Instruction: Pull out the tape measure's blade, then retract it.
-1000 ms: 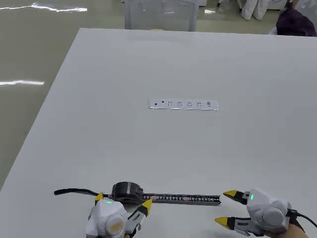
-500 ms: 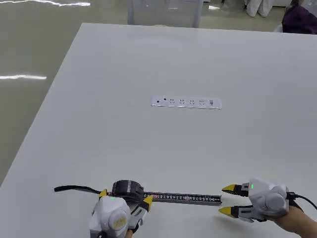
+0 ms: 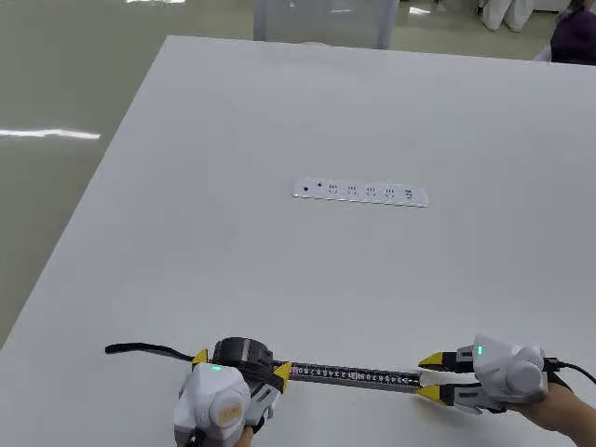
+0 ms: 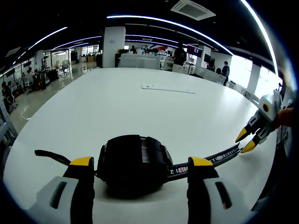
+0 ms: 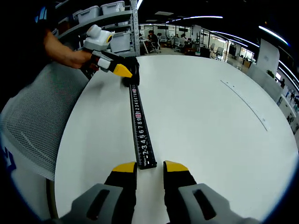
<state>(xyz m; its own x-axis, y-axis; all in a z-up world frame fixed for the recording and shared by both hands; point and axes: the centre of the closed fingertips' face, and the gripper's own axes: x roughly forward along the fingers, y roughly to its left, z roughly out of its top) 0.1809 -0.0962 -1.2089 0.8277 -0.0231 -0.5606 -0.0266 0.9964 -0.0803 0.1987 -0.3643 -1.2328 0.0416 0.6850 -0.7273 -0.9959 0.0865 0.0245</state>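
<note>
The black tape measure case point(image 3: 242, 354) lies near the table's front edge, its wrist strap point(image 3: 140, 351) trailing left. Its blade point(image 3: 354, 375) runs flat along the table to the right. My left gripper point(image 3: 239, 365) holds the case point(image 4: 133, 161), with one jaw on each side. The other gripper point(image 4: 254, 135) is at the blade's far end. My right gripper point(image 3: 430, 376) is open but narrow. Its yellow fingertips point(image 5: 125, 167) flank the blade's end hook point(image 5: 148, 163) with thin gaps. The blade point(image 5: 138, 116) leads back to the left gripper point(image 5: 110, 63).
A white power strip point(image 3: 361, 193) lies mid-table, also point(image 4: 168, 88). The white table point(image 3: 279, 121) stretches far ahead; its left edge drops to a glossy floor point(image 3: 56, 140). A chair point(image 3: 326, 19) stands at the far end.
My right gripper has moved left to the blade's end, and its jaws have narrowed around it. The left gripper and the case have stayed put.
</note>
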